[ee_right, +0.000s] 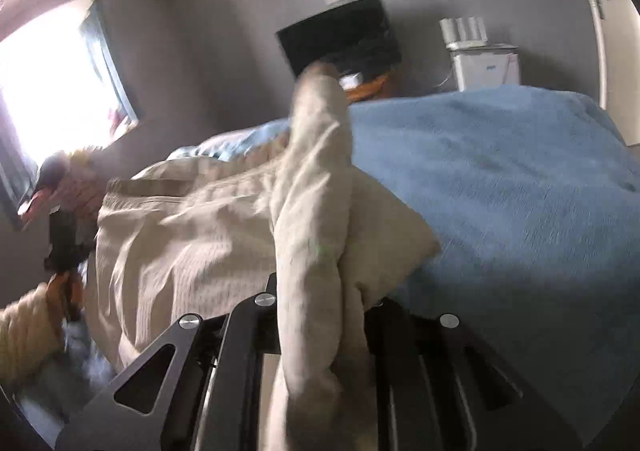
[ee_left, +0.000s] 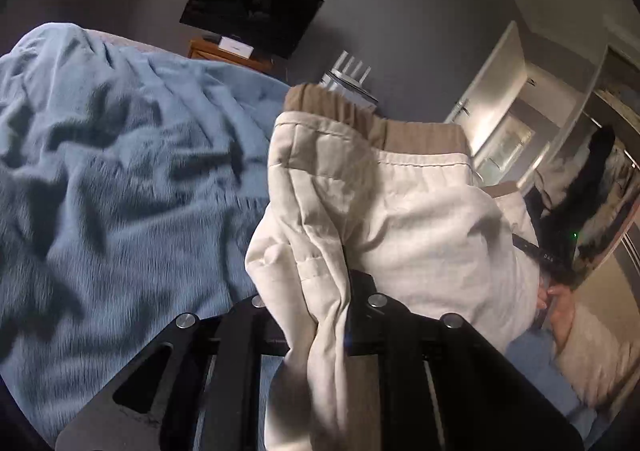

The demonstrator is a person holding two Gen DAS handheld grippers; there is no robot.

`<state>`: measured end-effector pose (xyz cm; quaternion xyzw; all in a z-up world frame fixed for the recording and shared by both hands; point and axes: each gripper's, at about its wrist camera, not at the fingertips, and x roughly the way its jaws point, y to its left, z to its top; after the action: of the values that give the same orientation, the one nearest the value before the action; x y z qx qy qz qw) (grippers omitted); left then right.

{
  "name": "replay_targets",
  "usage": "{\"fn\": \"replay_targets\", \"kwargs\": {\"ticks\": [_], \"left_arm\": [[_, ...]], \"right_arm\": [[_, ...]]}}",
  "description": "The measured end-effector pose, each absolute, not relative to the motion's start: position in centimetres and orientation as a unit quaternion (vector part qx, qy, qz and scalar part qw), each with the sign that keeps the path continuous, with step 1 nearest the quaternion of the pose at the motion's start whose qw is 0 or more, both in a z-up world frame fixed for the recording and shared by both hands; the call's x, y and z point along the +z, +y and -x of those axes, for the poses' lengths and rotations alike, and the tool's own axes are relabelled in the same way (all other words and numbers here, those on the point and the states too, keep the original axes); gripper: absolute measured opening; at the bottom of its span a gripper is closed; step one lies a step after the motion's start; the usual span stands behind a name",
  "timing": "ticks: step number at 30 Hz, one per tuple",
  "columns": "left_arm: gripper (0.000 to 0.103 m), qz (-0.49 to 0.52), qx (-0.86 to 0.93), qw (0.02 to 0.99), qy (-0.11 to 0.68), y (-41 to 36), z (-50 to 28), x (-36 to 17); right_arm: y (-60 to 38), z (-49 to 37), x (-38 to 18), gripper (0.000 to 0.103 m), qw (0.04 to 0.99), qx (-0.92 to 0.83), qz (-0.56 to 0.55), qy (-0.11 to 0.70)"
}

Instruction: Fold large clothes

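Cream trousers (ee_left: 400,219) with a tan elastic waistband (ee_left: 344,107) hang above a bed. My left gripper (ee_left: 320,307) is shut on a bunched fold of the trousers, which drapes down between its fingers. In the right wrist view the same cream trousers (ee_right: 208,235) stretch to the left, and my right gripper (ee_right: 320,303) is shut on another bunched part that stands up in front of the camera. The other gripper and the person's hand (ee_right: 60,251) show at far left.
A rumpled blue fleece blanket (ee_left: 120,171) covers the bed (ee_right: 500,179). A wall-mounted TV (ee_left: 252,7) hangs above a wooden stand. A white appliance (ee_right: 484,63) stands past the bed's far edge. A bright window (ee_right: 52,87) is at left, and a door (ee_left: 496,83) at right.
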<state>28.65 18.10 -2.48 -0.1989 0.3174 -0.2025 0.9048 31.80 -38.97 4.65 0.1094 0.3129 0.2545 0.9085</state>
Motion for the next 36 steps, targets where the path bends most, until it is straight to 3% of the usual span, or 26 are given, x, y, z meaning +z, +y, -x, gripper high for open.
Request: {"fn": "replay_targets", "kwargs": {"ticks": [6,10,13,16,18,20,22,29,36], "left_arm": [[0.019,0.165,-0.137,0.891,0.399,18.6,-34.6,-7.0],[0.031,0.19,-0.131,0.886,0.402,19.5,-34.8,-8.3],[0.05,0.158,-0.099,0.904,0.385,19.6,-33.3,-7.4],[0.061,0.115,-0.075,0.92,0.368,18.7,-30.9,-5.4],[0.071,0.085,-0.073,0.927,0.359,17.3,-29.1,-3.6],[0.089,0.056,-0.07,0.934,0.346,15.3,-27.3,-2.0],[0.095,0.03,-0.069,0.938,0.338,12.3,-25.6,-0.6],[0.096,-0.005,-0.092,0.916,0.391,3.0,-24.8,-3.9],[0.097,-0.02,-0.05,0.917,0.394,1.7,-33.0,-5.3]], "right_arm": [[-38.0,-39.4,-2.4,0.022,0.883,0.169,-0.124,0.42],[-38.9,-41.0,-5.6,0.039,0.871,0.155,-0.176,0.431],[-39.3,-40.4,-4.6,0.063,0.887,0.104,-0.158,0.421],[-38.3,-37.4,-1.3,0.064,0.917,0.06,-0.084,0.385],[-36.9,-35.6,0.4,0.071,0.926,0.065,-0.041,0.371],[-34.6,-33.3,1.7,0.081,0.926,0.086,-0.005,0.369],[-32.3,-31.2,2.1,0.084,0.92,0.111,0.014,0.376],[-23.9,-25.5,-1.3,0.086,0.891,0.17,0.078,0.415],[-22.3,-31.4,-1.1,0.09,0.902,0.152,0.039,0.402]]}}
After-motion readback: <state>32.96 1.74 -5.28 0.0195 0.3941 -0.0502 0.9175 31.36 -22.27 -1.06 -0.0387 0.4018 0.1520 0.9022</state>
